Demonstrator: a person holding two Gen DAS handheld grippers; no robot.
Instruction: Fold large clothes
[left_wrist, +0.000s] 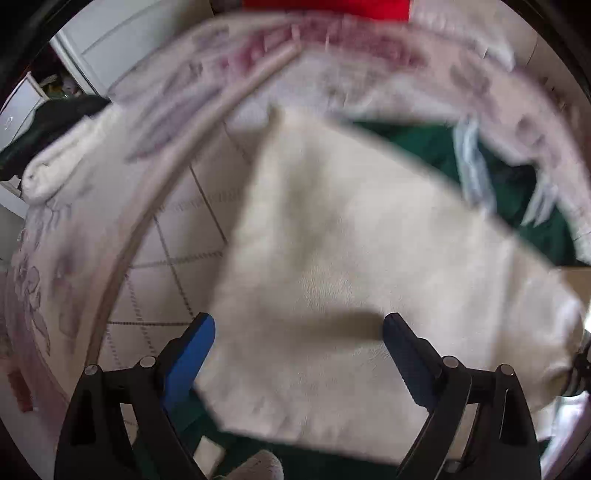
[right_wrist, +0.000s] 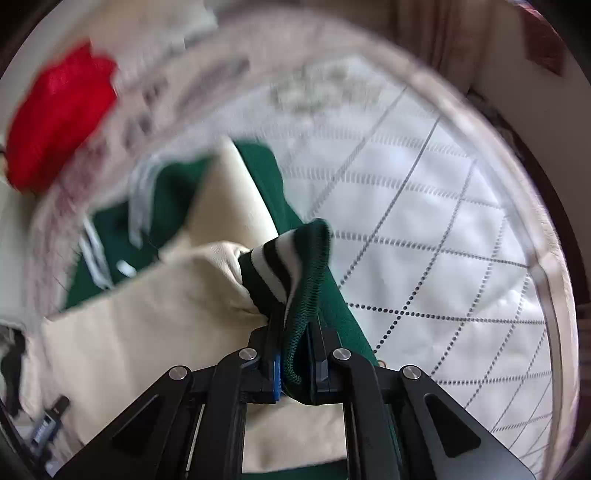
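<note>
Clamped between the black fingers of the right gripper is the ribbed green cuff with black and white stripes, which is pinched tightly so that its folded edge stands up above the fingertips. That cuff belongs to a large green and cream varsity-style jacket, whose cream leather-like sleeve is seen bunched just to the left of the held cuff, while a strip of green body fabric runs away from the gripper. In the left wrist view, the blue-padded fingers of the left gripper are spread wide apart and nothing is held between them; the cream sleeve panel is seen lying directly ahead of and between them, though whether it is touched by the pads cannot be told. Green jacket fabric is visible beyond the cream panel. The jacket is spread on a white quilted bedspread with grey dotted diamond stitching, bordered by a pale piped edge and a floral printed margin. A bright red cloth item lies at the far side of the bed, well apart from both grippers. Much of both views is blurred.
</note>
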